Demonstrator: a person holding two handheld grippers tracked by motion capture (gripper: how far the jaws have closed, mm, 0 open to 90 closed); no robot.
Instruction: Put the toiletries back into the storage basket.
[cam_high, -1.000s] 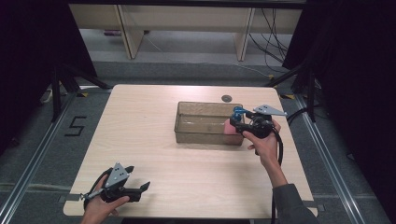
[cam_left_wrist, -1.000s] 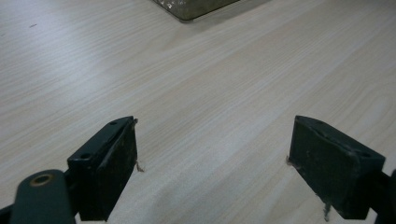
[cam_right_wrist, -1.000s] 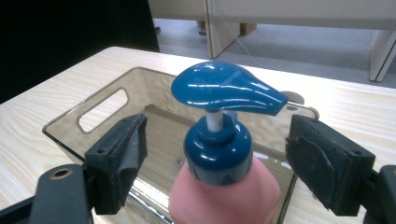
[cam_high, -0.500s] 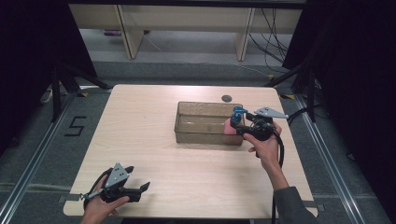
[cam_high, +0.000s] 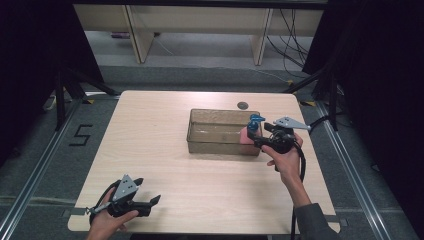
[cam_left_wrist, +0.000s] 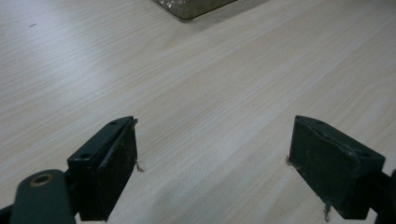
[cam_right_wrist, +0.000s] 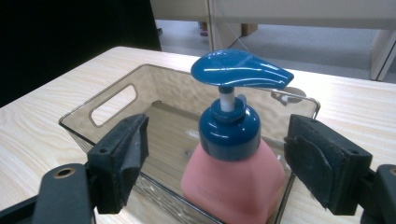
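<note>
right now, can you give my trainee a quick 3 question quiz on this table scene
1. True or false: the pink soap bottle with the blue pump stands inside the clear bin.
2. Which hand-held gripper is at the bin? A: left hand-held gripper B: right hand-held gripper
3. In the left gripper view, what lies between the open jaws?

Key
1. True; it stands at the bin's end nearest the right hand-held gripper.
2. B; its jaws stand apart on either side of the bottle, not pressing it.
3. Bare wooden table.
</note>
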